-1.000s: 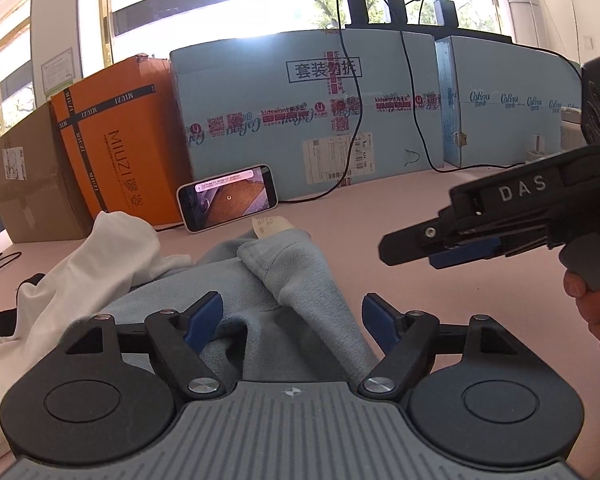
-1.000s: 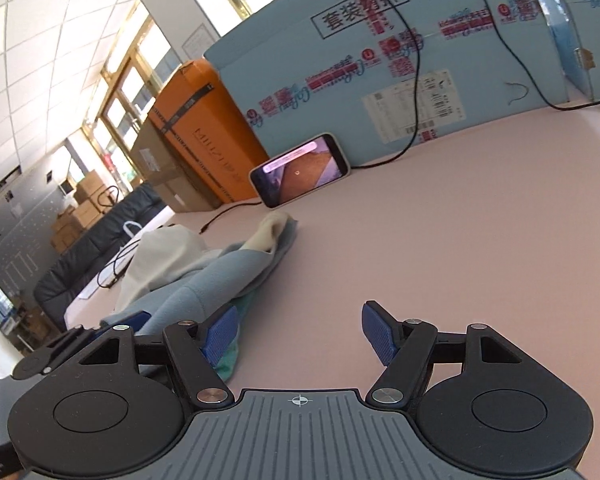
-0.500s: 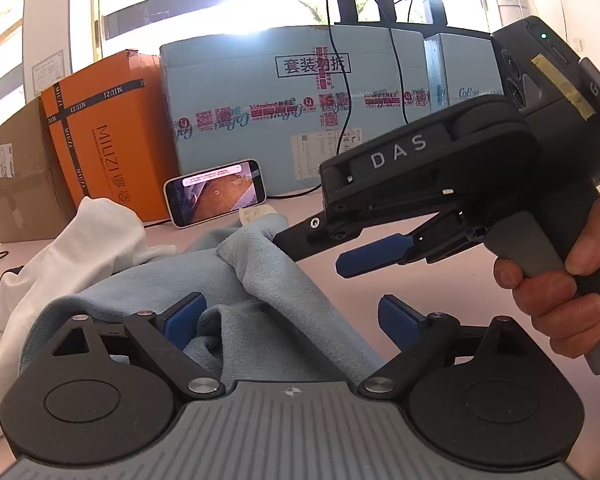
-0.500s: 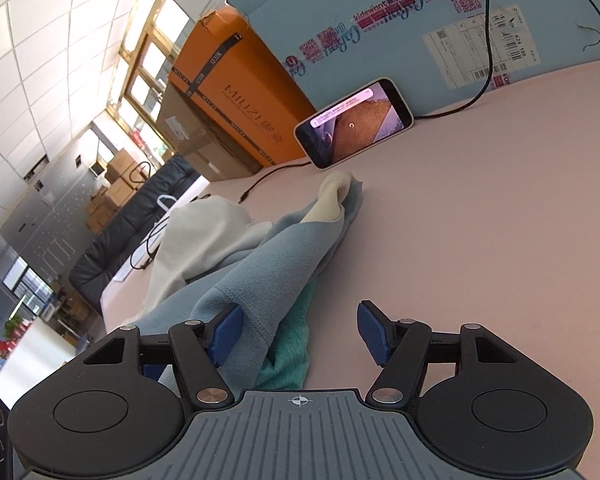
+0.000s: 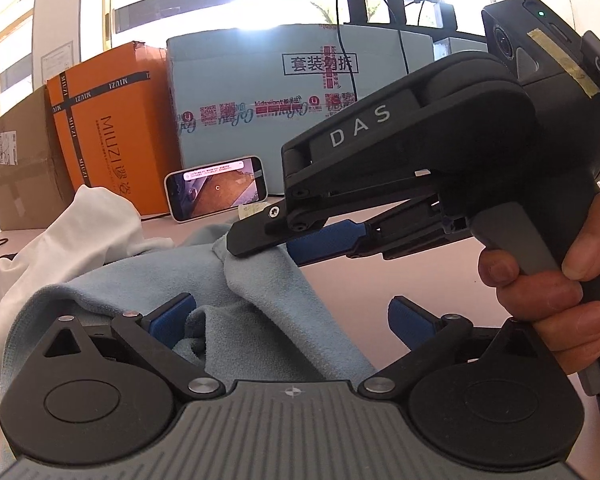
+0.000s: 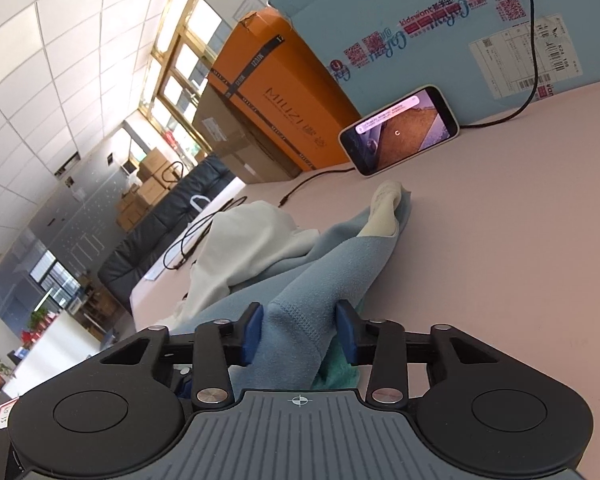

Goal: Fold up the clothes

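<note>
As the blue garment (image 6: 336, 268) is soft and limp, grip its hemmed fold | right gripper (image 6: 299, 334) closing around it | left gripper (image 5: 290, 318) opening, released.

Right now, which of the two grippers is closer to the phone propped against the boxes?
The right. The right gripper reaches farther along the blue garment toward the phone, its jaws closing around a fold. The left gripper sits farther back over the garment, jaws opening wide.
</note>
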`<state>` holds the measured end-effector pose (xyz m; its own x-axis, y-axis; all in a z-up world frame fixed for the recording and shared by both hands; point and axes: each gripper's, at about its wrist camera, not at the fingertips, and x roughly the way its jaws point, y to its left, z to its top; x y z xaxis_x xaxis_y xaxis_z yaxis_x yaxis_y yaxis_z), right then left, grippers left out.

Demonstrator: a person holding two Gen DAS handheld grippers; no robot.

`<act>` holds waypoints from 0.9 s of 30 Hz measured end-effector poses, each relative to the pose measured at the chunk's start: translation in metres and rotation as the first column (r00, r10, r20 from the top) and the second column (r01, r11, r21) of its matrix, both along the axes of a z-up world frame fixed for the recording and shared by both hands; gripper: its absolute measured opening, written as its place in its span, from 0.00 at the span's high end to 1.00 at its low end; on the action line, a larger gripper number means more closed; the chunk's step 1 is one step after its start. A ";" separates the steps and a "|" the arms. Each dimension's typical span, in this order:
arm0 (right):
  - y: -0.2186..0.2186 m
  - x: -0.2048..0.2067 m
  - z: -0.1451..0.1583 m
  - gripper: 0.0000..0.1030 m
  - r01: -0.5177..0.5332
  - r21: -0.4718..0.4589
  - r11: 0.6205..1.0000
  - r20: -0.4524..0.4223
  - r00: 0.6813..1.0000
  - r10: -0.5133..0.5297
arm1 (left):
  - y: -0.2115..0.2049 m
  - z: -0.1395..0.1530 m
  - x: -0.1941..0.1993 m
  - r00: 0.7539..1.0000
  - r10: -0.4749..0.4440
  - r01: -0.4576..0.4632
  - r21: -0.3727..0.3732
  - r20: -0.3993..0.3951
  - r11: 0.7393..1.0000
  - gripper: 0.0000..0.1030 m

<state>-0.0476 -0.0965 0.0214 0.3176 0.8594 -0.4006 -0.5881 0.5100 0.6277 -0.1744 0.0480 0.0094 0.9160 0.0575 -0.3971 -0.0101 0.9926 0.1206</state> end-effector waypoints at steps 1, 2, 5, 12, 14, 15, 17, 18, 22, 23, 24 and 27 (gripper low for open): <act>0.000 0.000 -0.001 0.70 -0.007 0.006 1.000 -0.004 1.000 0.007 | -0.001 0.000 0.000 1.000 0.001 -0.001 0.005 -0.001 1.000 0.00; 0.000 -0.001 -0.001 0.73 -0.009 0.005 1.000 -0.001 1.000 0.009 | -0.002 -0.001 0.000 1.000 0.003 -0.003 0.015 -0.002 1.000 0.00; -0.002 -0.004 0.000 0.81 -0.003 0.016 1.000 0.015 1.000 0.003 | -0.005 0.000 -0.001 1.000 0.008 -0.008 0.026 -0.005 1.000 0.00; -0.019 -0.011 0.005 0.86 -0.007 0.120 0.993 0.018 1.000 0.005 | -0.001 0.009 -0.004 1.000 0.017 -0.016 -0.058 0.010 0.998 0.01; -0.026 -0.013 0.006 0.86 -0.020 0.148 0.989 0.011 1.000 0.019 | -0.004 0.012 -0.007 1.000 0.012 -0.011 -0.050 0.021 0.999 0.03; -0.029 -0.014 0.007 0.87 -0.030 0.160 0.987 0.007 1.000 0.030 | -0.006 0.013 -0.009 1.000 0.008 -0.007 -0.045 0.029 0.999 0.06; -0.041 -0.019 0.006 0.87 -0.058 0.215 0.975 -0.008 0.998 0.061 | -0.013 0.016 -0.013 0.999 -0.023 0.025 -0.038 0.046 0.999 0.13; -0.047 -0.021 0.004 0.87 -0.063 0.245 0.967 -0.020 0.997 0.070 | -0.017 0.018 -0.015 0.998 -0.044 0.046 -0.035 0.054 0.998 0.20; -0.071 -0.031 0.003 0.88 -0.068 0.335 0.940 -0.024 0.996 0.081 | -0.039 0.025 -0.021 0.992 -0.105 0.105 0.007 0.066 0.994 0.56; -0.077 -0.034 0.005 0.88 -0.071 0.341 0.937 -0.005 0.997 0.077 | -0.043 0.027 -0.022 0.990 -0.126 0.126 0.004 0.065 0.992 0.69; -0.082 -0.038 0.006 0.88 -0.074 0.348 0.935 0.014 0.997 0.074 | -0.047 0.030 -0.023 0.987 -0.147 0.147 0.001 0.065 0.989 0.72; -0.100 -0.048 0.009 0.88 -0.081 0.369 0.926 0.058 0.996 0.064 | -0.058 0.035 -0.028 0.975 -0.212 0.214 -0.020 0.059 0.977 0.78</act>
